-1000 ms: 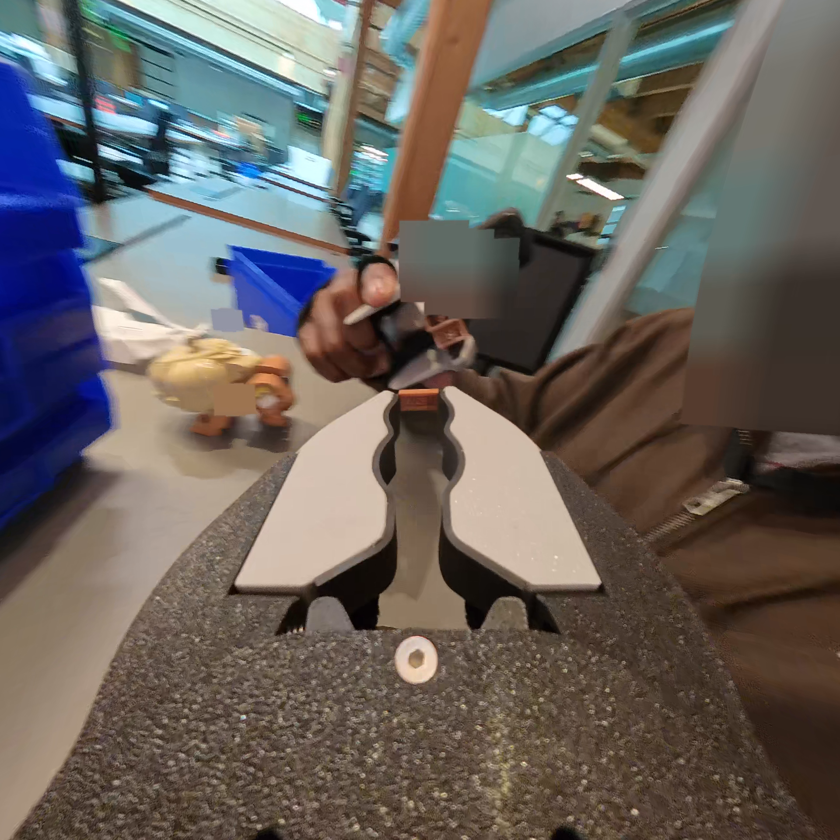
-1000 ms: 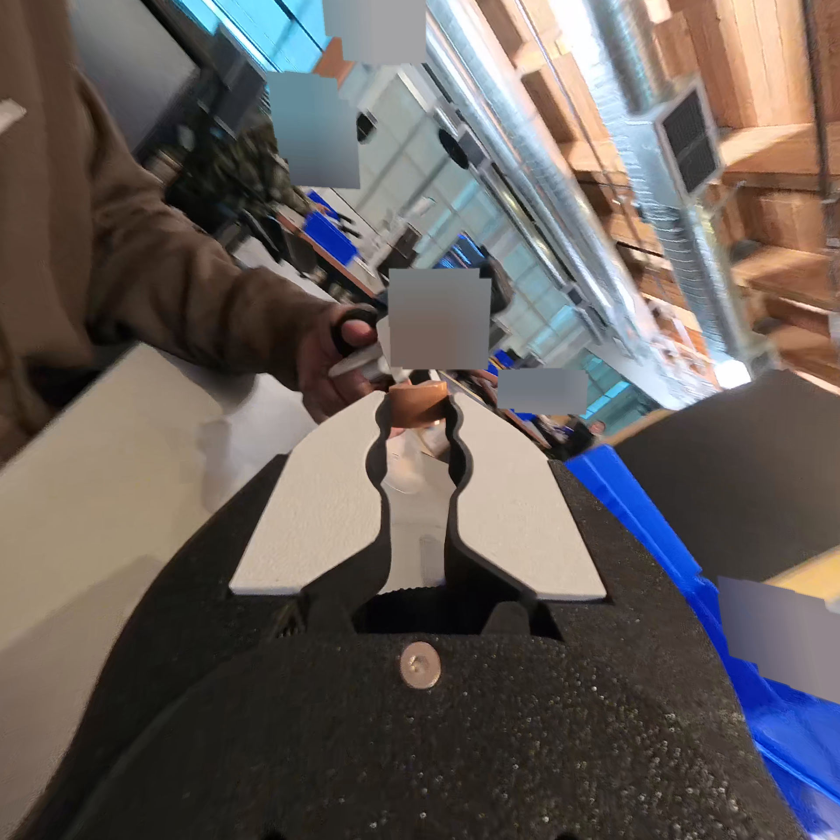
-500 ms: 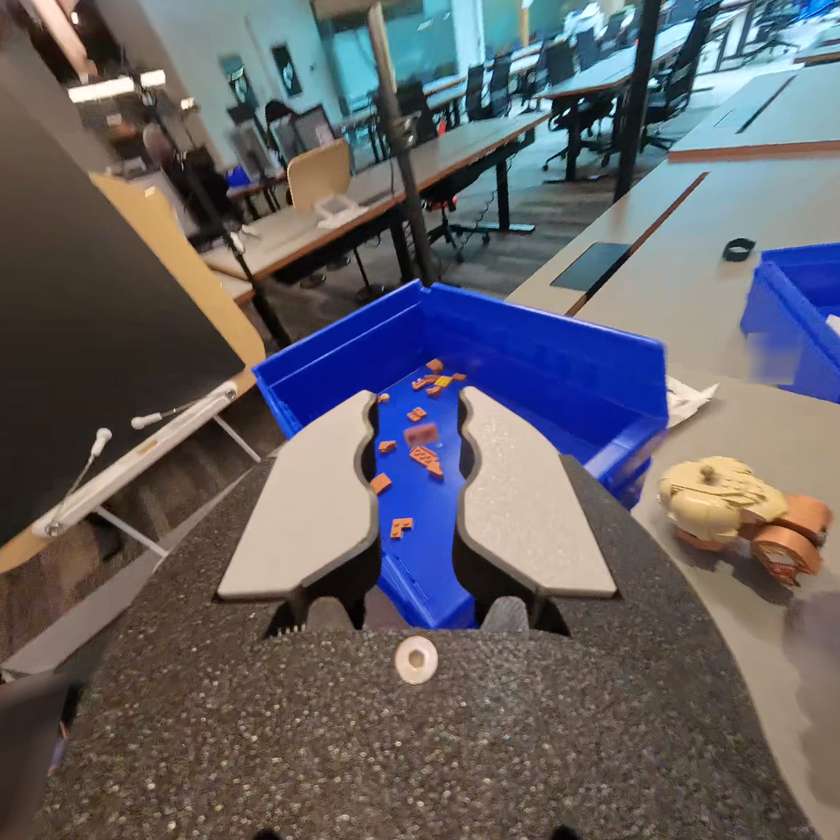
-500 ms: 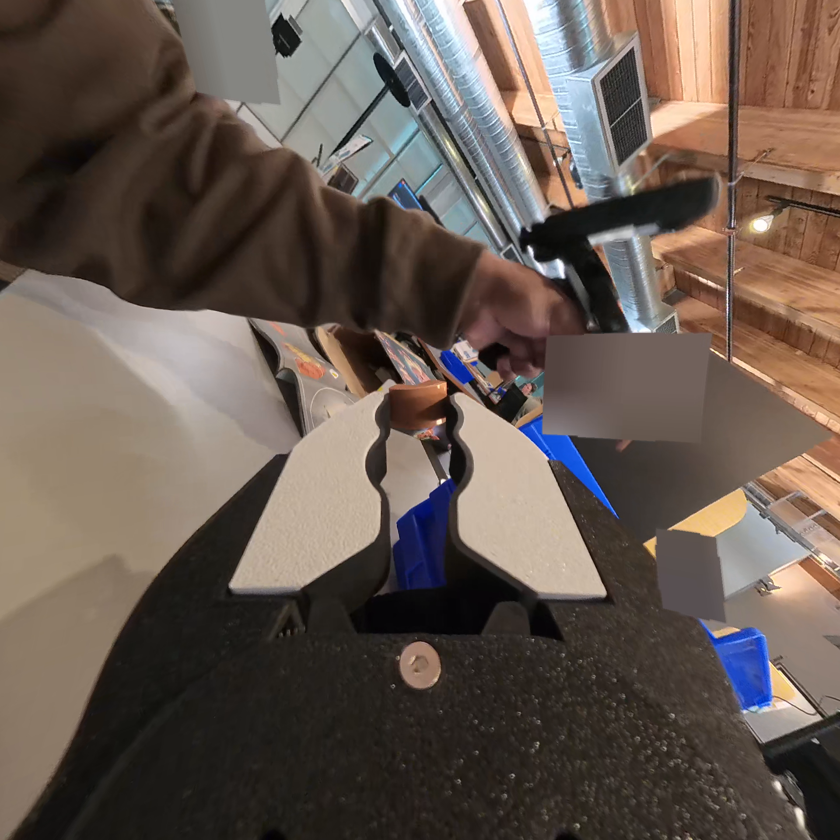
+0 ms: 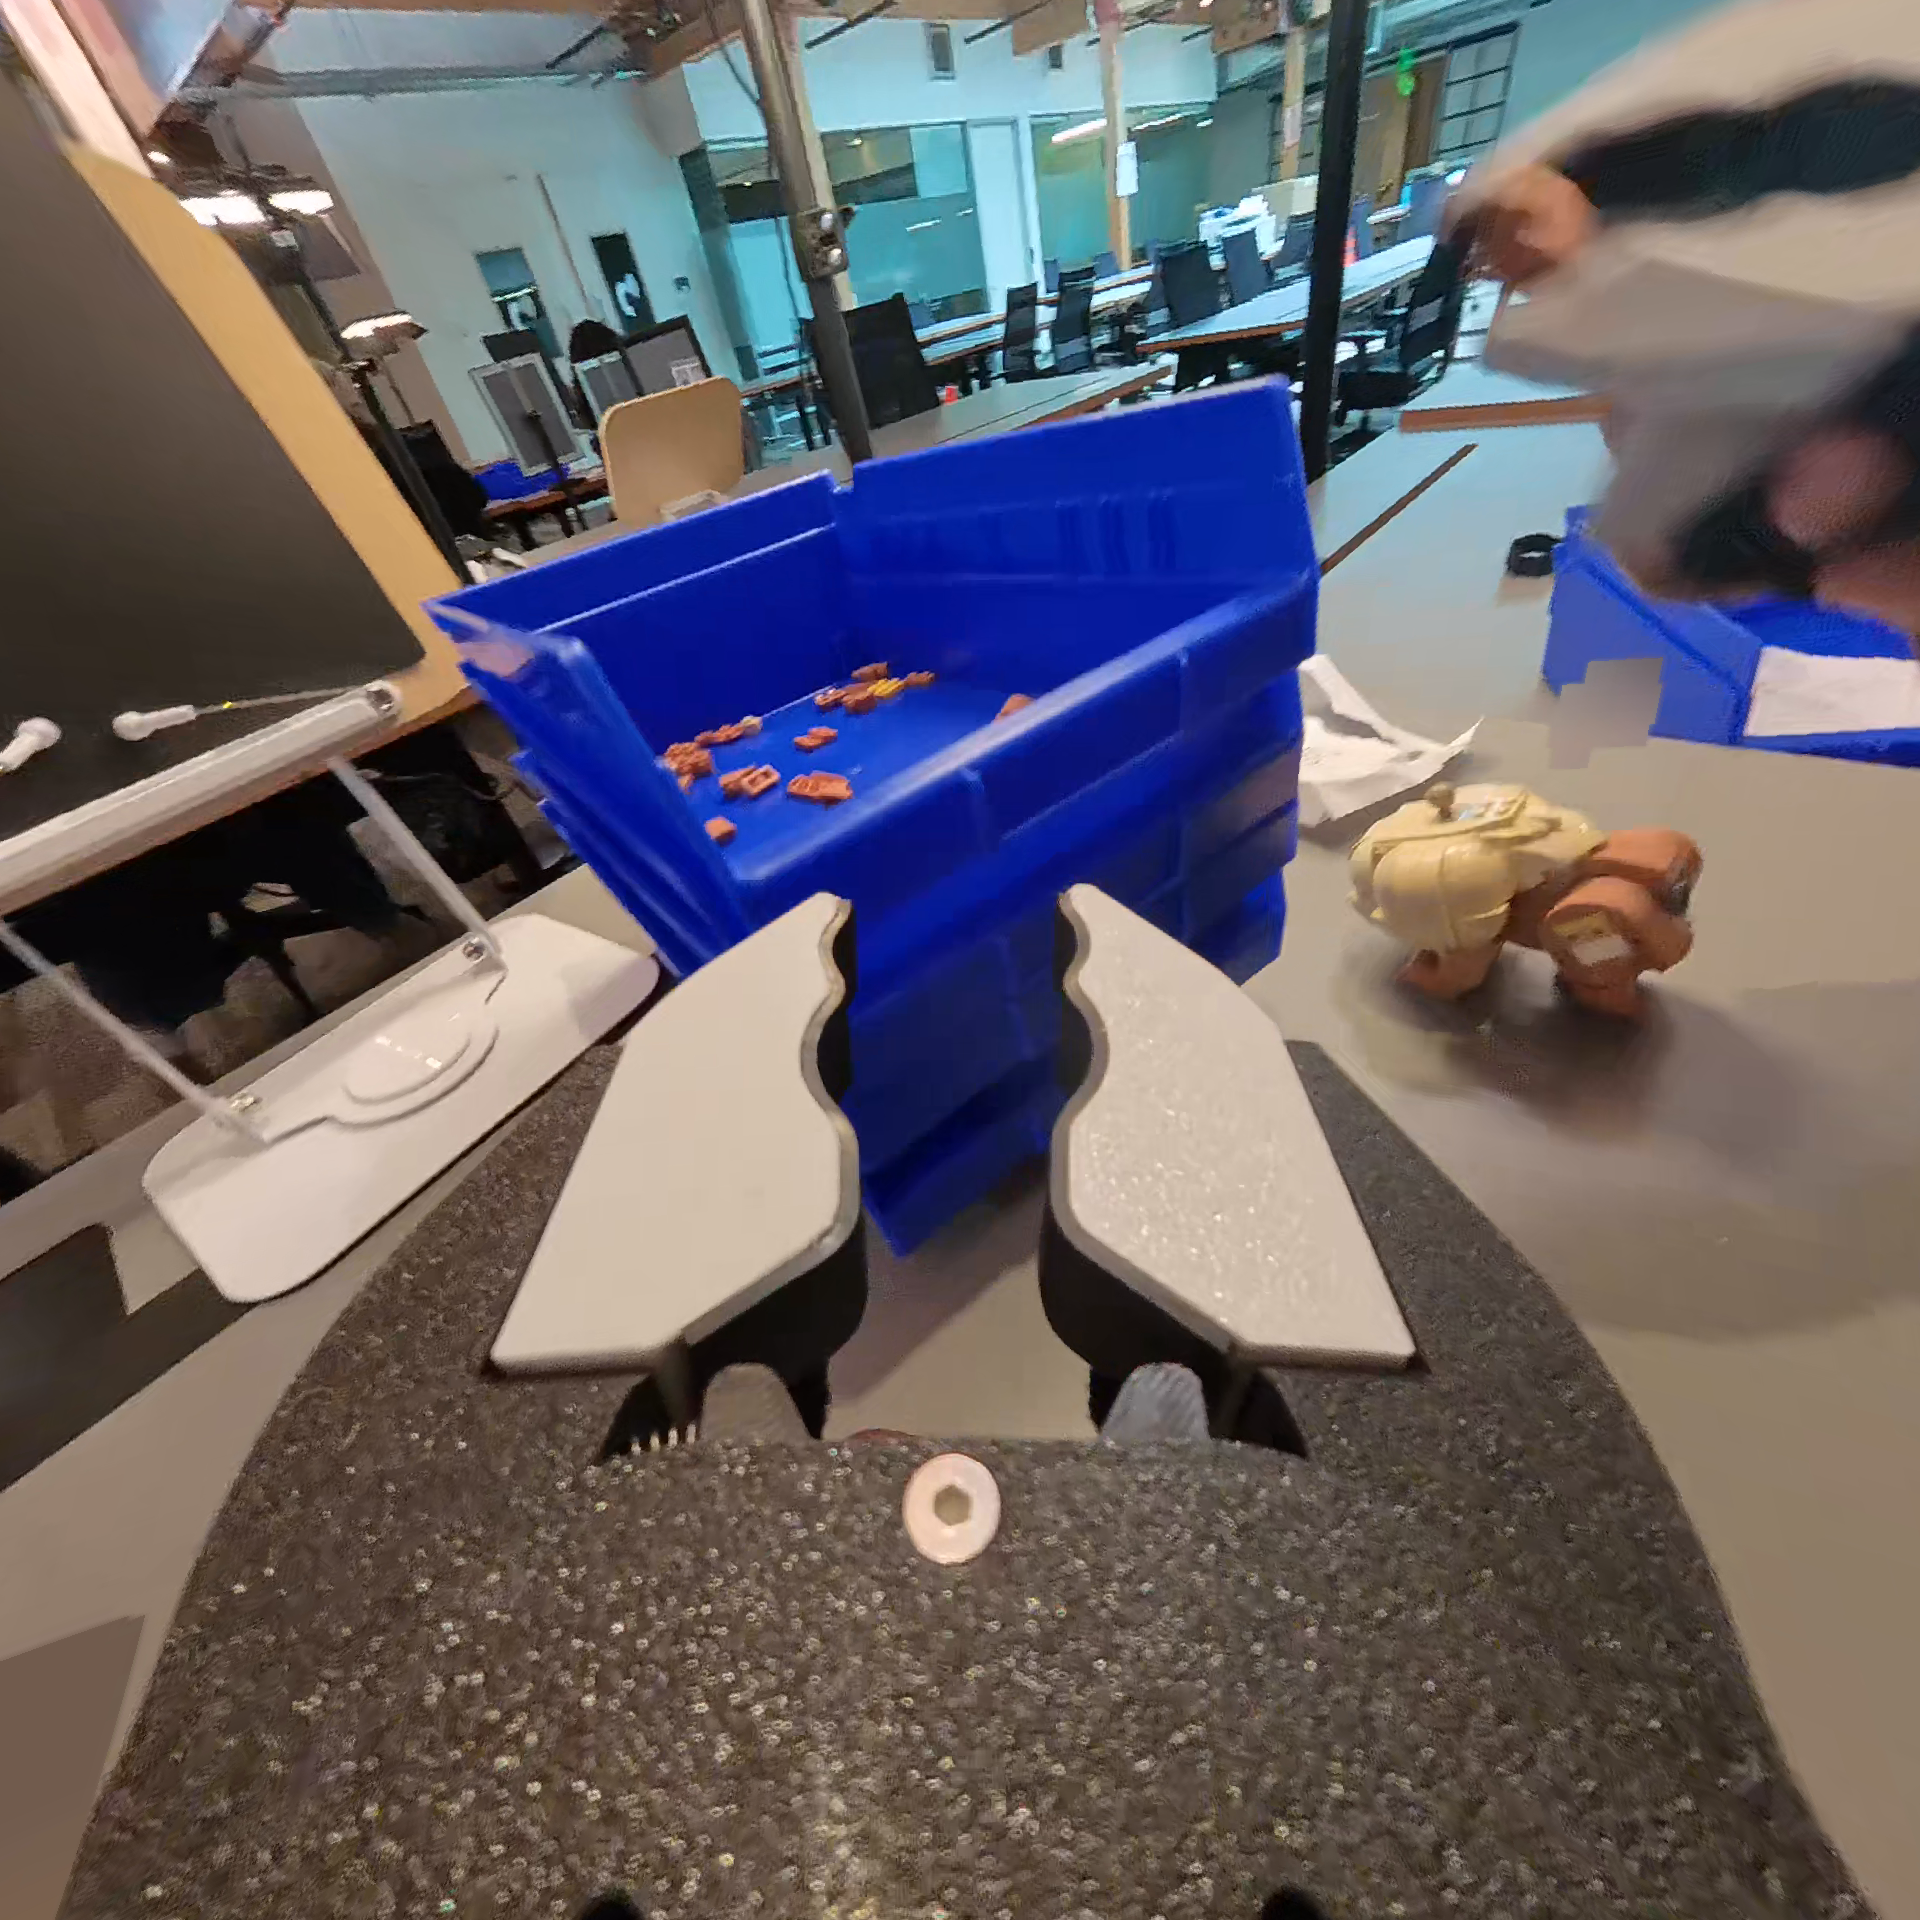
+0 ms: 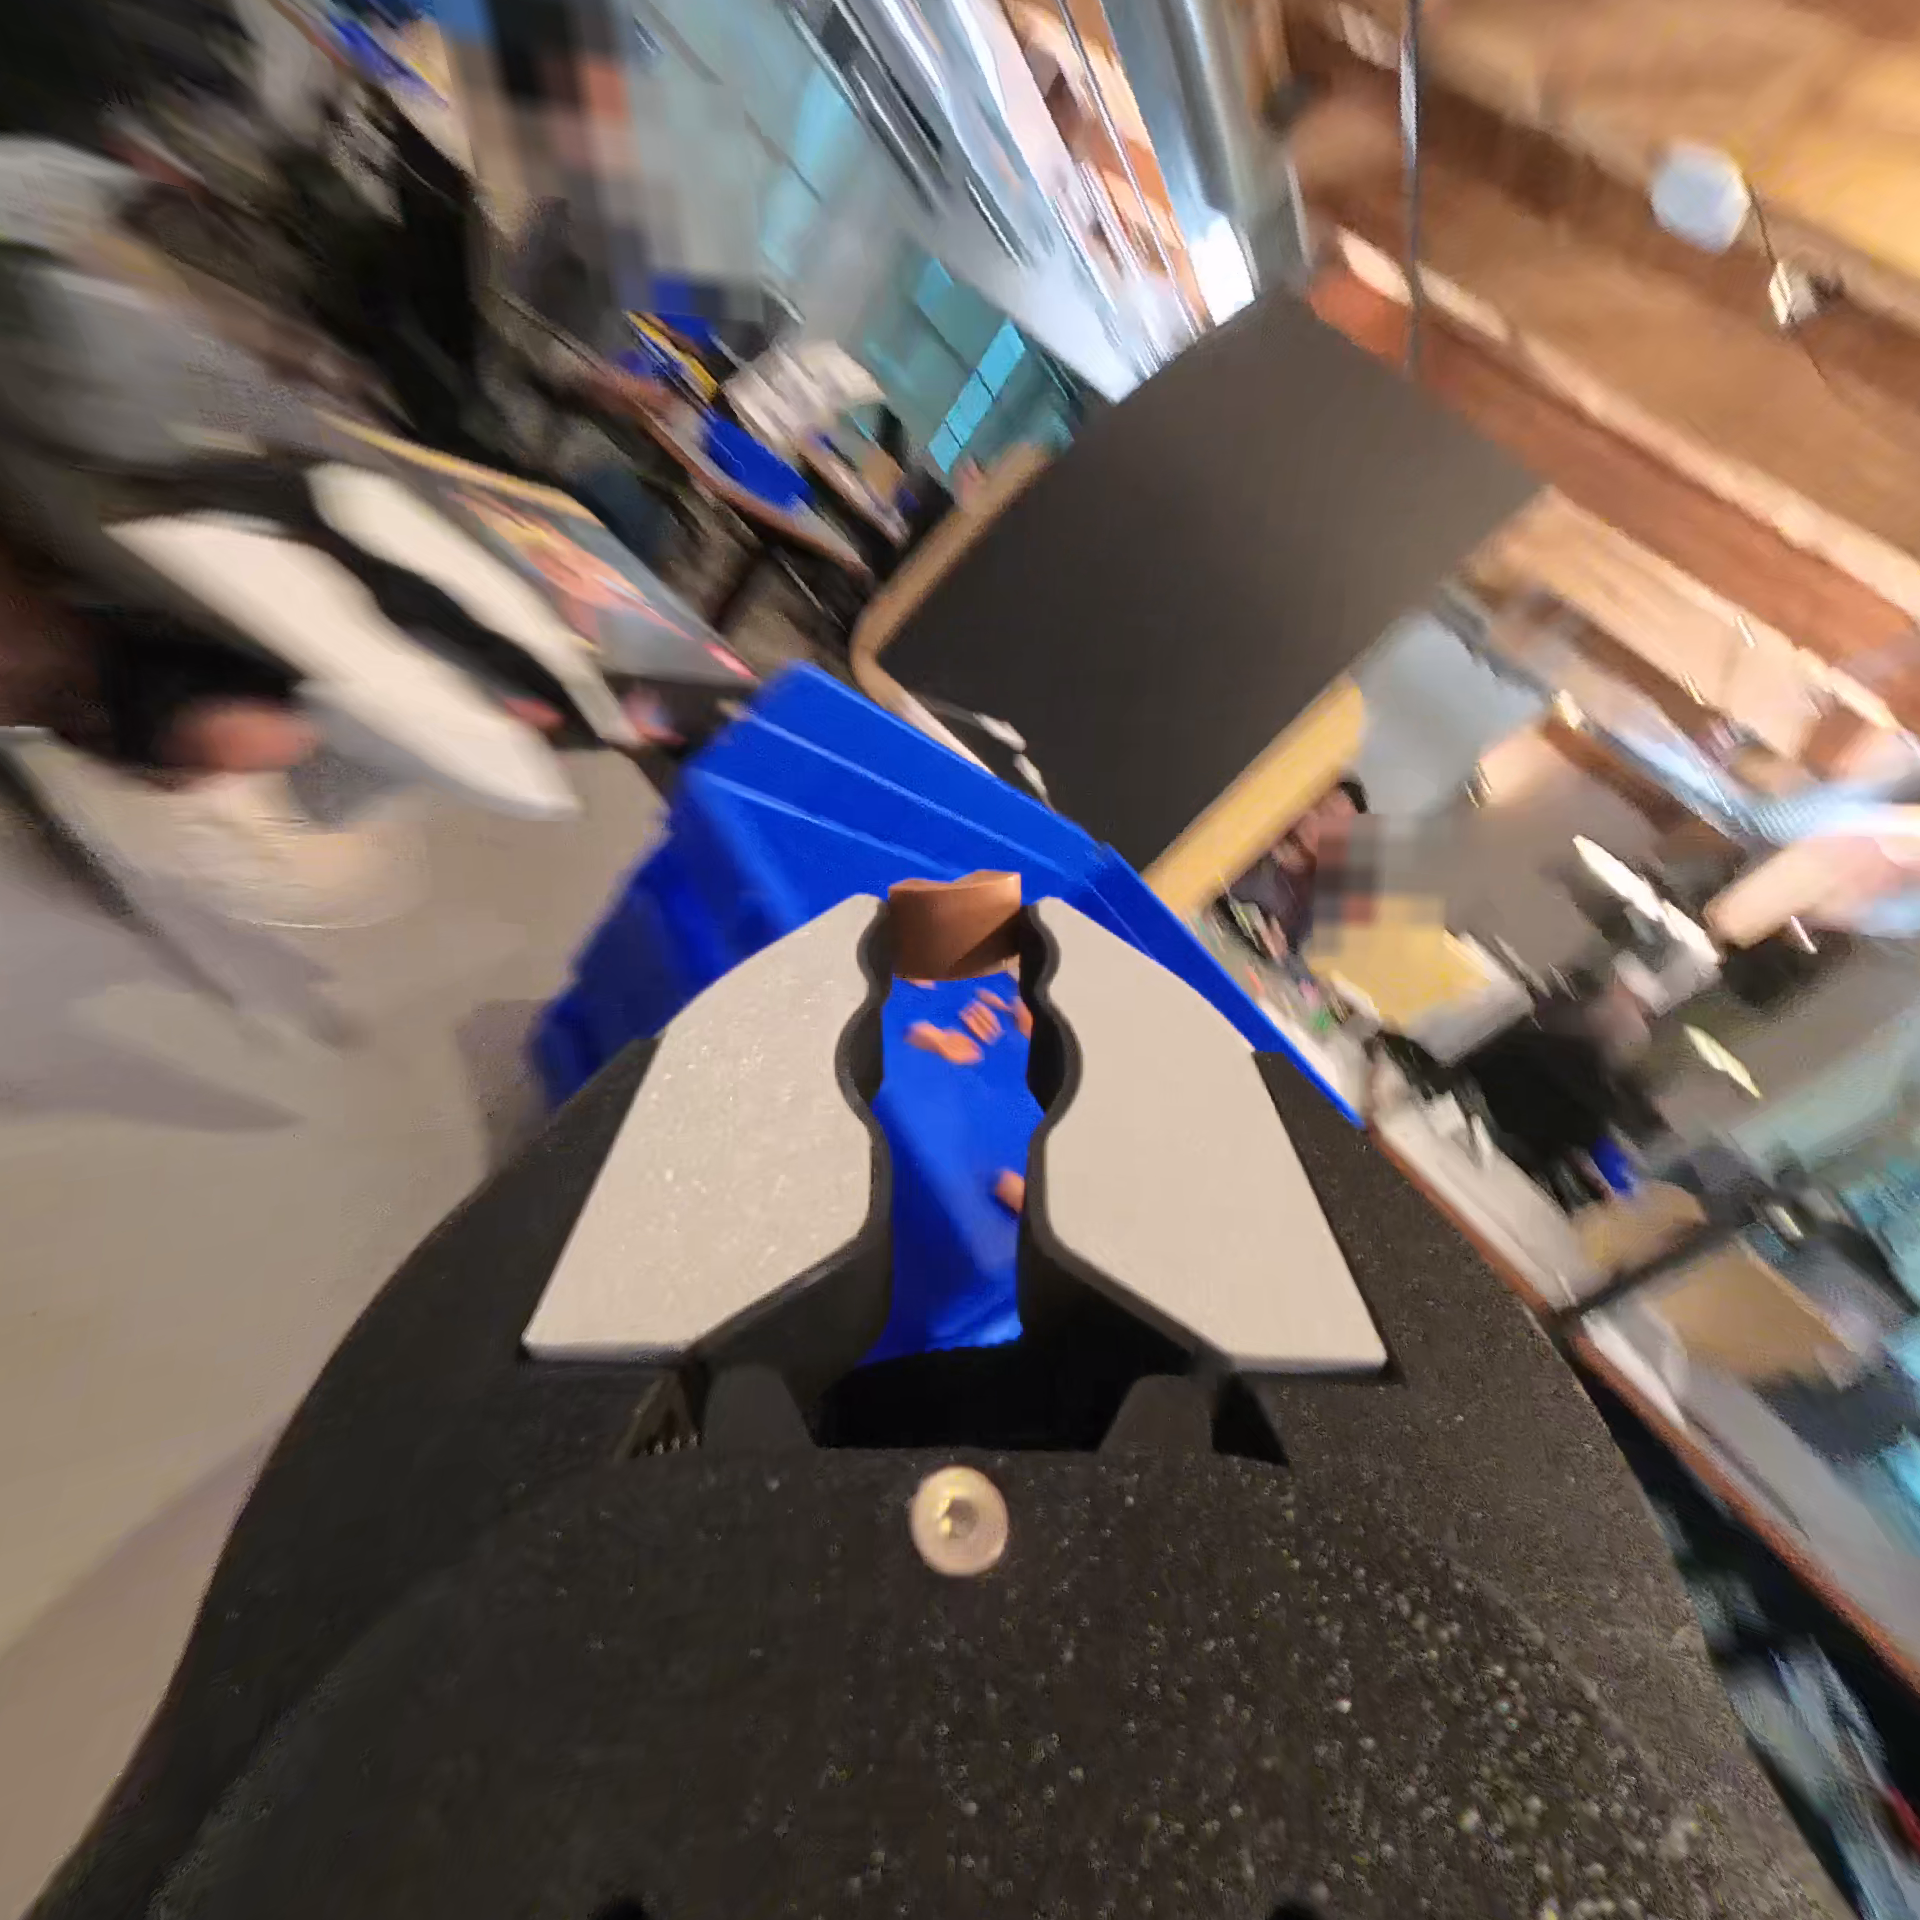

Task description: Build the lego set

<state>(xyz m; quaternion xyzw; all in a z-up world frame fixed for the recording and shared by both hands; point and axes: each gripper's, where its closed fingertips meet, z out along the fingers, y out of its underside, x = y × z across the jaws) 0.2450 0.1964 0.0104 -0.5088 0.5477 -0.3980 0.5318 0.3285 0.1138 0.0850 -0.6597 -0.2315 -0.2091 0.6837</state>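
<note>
Nothing is held in the left gripper (image 5: 954, 940); its jaws are spread apart. Ahead, small orange pieces (image 5: 790, 764) are seen in the blue bin (image 5: 1039, 665). A brown round piece (image 6: 956, 923) is pinched by the right gripper (image 6: 956, 935). The tan and orange lego model (image 5: 1507, 883) is set on the counter (image 5: 1558, 1195), right of the left jaws.

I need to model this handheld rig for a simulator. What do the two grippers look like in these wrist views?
The left gripper and the right gripper match: two flat, light grey jaws with wavy inner edges on a black, speckled foam-like body, with a silver hex screw at the centre. No cables or markings show.
</note>
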